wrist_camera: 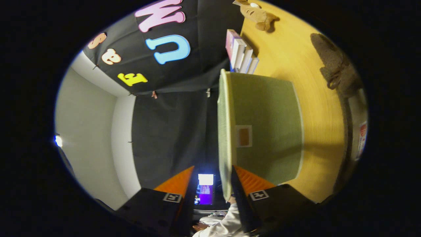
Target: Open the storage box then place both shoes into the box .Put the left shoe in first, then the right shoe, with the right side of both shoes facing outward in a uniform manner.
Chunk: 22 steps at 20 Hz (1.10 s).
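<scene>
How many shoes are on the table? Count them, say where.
2. One shoe lies beyond the books, far from the open gripper fingers; the other shoe lies beside the green box. More may hide behind it.

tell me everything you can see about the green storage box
The pale green, fabric-looking storage box stands on the yellow wooden table, seen rotated because the camera is rolled sideways. Its lid has a lighter rim, and one side wall carries a small white-framed orange label. The lid looks closed. The tongs are open, with the lid's edge just ahead between the fingers, close to one of them; contact is unclear. A stack of books lies beyond it.
</scene>
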Available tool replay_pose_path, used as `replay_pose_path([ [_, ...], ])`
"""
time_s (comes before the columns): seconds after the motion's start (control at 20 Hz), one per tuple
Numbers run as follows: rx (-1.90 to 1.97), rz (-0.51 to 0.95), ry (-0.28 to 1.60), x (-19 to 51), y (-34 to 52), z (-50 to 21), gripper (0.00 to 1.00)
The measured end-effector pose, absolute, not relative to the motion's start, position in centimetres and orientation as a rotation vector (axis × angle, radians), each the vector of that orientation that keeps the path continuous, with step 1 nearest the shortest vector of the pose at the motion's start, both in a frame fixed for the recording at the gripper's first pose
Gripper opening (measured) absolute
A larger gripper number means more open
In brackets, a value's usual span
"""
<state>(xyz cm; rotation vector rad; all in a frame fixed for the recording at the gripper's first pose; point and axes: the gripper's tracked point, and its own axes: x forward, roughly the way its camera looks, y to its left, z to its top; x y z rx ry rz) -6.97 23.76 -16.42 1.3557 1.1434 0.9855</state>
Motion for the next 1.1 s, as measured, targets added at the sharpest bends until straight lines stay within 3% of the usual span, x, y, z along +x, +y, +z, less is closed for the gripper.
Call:
replay_pose_path([
  [0.05,1.326,0.941,1.159,-6.6,24.2,-17.3,0.57],
  [0.15,1.299,0.874,1.186,-5.8,24.5,-18.8,0.18],
  [0.3,1.307,0.913,1.223,-6.6,24.5,-17.4,0.09],
  [0.75,1.174,0.957,1.192,-5.8,26.2,-14.3,0.06],
  [1.1,1.077,1.017,1.132,-5.0,30.5,-7.0,0.06],
])
